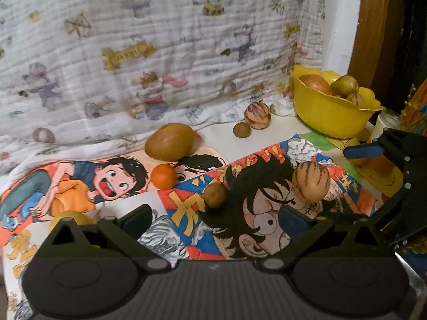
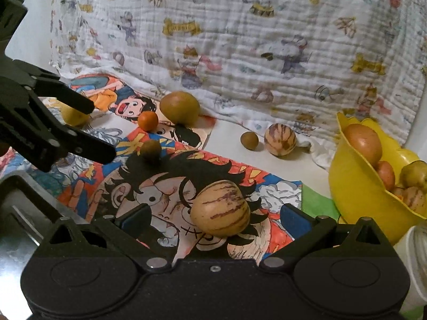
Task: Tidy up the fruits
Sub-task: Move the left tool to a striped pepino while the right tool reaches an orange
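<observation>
White table [image 1: 226,136] in front of me, mostly covered by cartoon-print sheets [image 1: 256,213]; a wrinkled printed cloth [image 1: 160,53] hangs behind and bunches onto the back edge. On the sheets: striped melon [image 2: 220,208] near center, small brown fruit [image 2: 150,149] to its left, orange tangerine [image 2: 147,120] farther back, w/ a big brown-green mango [image 2: 180,107] just behind it at the cloth. Yellow fruit [image 2: 74,114] at far left. On bare white top: 2nd striped melon [image 2: 280,139] w/ another small brown fruit [image 2: 249,140] just beside it. Yellow bowl [image 2: 355,192] w/ fruit sits at right; a white jar [image 1: 384,124] is beside it.
</observation>
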Demonstrator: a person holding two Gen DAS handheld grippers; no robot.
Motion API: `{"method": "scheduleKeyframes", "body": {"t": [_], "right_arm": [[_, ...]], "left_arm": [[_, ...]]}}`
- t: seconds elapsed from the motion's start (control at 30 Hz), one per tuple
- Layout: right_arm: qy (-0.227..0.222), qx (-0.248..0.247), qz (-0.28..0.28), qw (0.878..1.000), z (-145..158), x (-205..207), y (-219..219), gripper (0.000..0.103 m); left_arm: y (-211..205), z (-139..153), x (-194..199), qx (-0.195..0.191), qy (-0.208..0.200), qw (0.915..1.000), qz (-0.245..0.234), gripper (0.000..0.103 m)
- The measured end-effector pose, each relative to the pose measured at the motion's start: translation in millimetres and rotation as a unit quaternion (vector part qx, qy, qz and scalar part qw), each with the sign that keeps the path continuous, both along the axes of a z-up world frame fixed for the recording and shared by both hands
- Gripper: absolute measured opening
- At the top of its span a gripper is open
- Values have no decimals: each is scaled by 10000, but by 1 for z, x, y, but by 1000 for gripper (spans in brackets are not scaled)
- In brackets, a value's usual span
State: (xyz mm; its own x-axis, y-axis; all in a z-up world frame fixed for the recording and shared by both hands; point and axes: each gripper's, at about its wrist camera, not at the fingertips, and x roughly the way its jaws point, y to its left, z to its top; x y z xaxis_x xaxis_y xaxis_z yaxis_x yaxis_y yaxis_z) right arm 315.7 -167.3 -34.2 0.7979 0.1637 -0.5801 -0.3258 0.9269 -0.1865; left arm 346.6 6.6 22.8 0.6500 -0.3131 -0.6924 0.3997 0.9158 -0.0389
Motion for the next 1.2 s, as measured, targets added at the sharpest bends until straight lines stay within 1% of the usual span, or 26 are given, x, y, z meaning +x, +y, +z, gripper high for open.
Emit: {"method": "scheduleKeyframes", "body": {"t": [0.23, 0.4, 0.5, 0.6, 0.67, 0.73, 0.8, 0.83, 0.93, 1.03, 1.07, 1.17, 1.2], "right_arm": [[-32, -132, -26, 9999, -7, 4, 6, 102], [-82, -199, -124, 9997, -10, -4, 5, 102], [-178, -339, -241, 9990, -9, -13, 0, 102], [-267, -645, -411, 9967, -9, -24, -9, 102], [-306, -1004, -497, 9932, -8, -31, -16, 102], [-289, -1394, -460, 9888, -8, -36, -22, 102], [-210, -1860, -293, 9819, -7, -39, -30, 102], [-136, -2125, -176, 9769, -5, -39, -34, 102], [132, -2721, 243, 9619, 1, -34, -42, 101], [476, -3342, 791, 9380, 2, -22, -43, 96], [630, -3562, 997, 9269, 0, -17, -43, 95], [983, -3993, 1379, 9011, -6, -4, -41, 88], [1091, -4069, 1446, 8953, -8, 0, -41, 86]], "left_arm": [[-8, -14, 13, -22, 85, 9999, -93, 102], [-13, -18, 18, -150, 135, 9996, -174, 102], [-19, -17, 19, -182, 108, 9994, -264, 102], [-26, -17, 20, -266, 102, 9989, -374, 102], [-31, -16, 20, -307, 102, 9984, -460, 102], [-38, -16, 19, -331, 91, 9979, -556, 102], [-45, -16, 19, -342, 83, 9973, -648, 102], [-48, -15, 19, -346, 75, 9970, -693, 102], [-59, -15, 17, -381, 52, 9958, -825, 102], [-69, -16, 16, -410, 78, 9950, -911, 102], [-73, -17, 16, -415, 81, 9948, -930, 102], [-82, -21, 15, -413, 92, 9944, -971, 102], [-85, -22, 16, -402, 96, 9945, -964, 102]]}}
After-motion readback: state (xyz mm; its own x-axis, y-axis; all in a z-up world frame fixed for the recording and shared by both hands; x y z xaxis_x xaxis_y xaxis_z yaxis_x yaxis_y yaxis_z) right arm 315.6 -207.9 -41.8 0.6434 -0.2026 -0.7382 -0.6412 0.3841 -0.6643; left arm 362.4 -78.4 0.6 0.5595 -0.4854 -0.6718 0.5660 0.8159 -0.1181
